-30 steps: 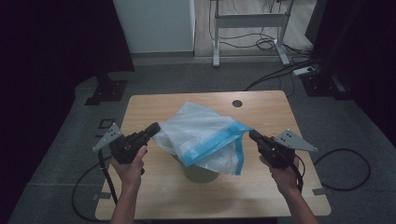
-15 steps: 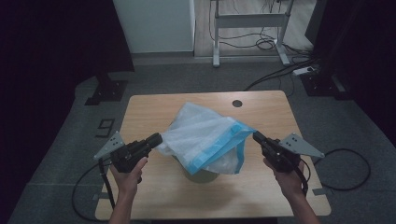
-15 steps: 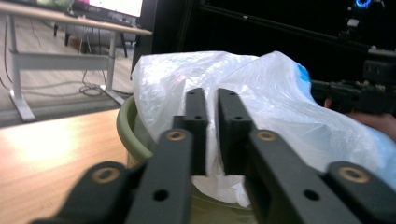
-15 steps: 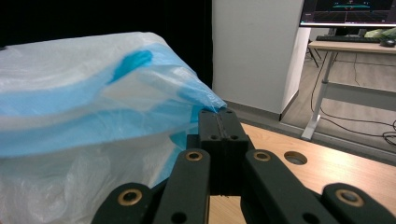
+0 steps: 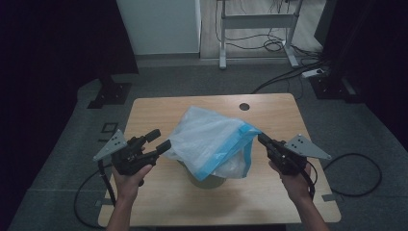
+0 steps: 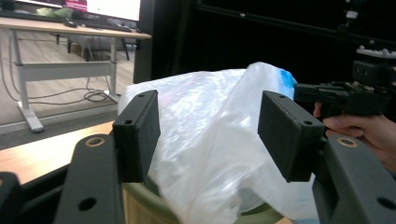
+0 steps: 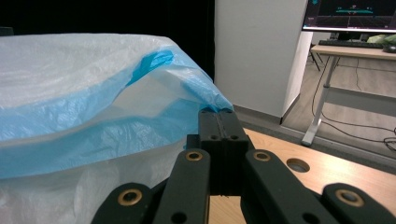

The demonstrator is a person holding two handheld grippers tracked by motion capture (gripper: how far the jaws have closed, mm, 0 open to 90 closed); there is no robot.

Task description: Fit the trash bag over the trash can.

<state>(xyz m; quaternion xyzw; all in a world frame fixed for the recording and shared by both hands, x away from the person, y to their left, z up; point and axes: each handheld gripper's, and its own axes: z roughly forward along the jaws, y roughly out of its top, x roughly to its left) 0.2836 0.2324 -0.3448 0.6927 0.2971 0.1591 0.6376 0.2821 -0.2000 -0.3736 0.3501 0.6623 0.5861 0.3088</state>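
Observation:
A clear plastic bag (image 5: 211,144) with a blue rim is draped over a small greenish bin (image 5: 207,180) in the middle of the wooden table (image 5: 159,108). My right gripper (image 5: 261,138) is shut on the blue rim at the bag's right corner; in the right gripper view the jaws (image 7: 218,114) pinch the film of the bag (image 7: 84,93). My left gripper (image 5: 161,139) hovers just left of the bag, and its jaws have just been opening. In the left gripper view they (image 6: 210,126) stand apart, with the bag (image 6: 210,158) beyond them and untouched by the pads.
A round cable hole (image 5: 244,106) lies near the table's far edge. Bare wood lies on both sides of the bin. Cables trail off the table from both grippers. A desk frame (image 5: 255,21) and a white cabinet (image 5: 159,24) stand on the floor beyond.
The left gripper's jaws have opened and let go of the bag's left edge, and that hand has drawn back a little. The right gripper stays closed on the blue rim.

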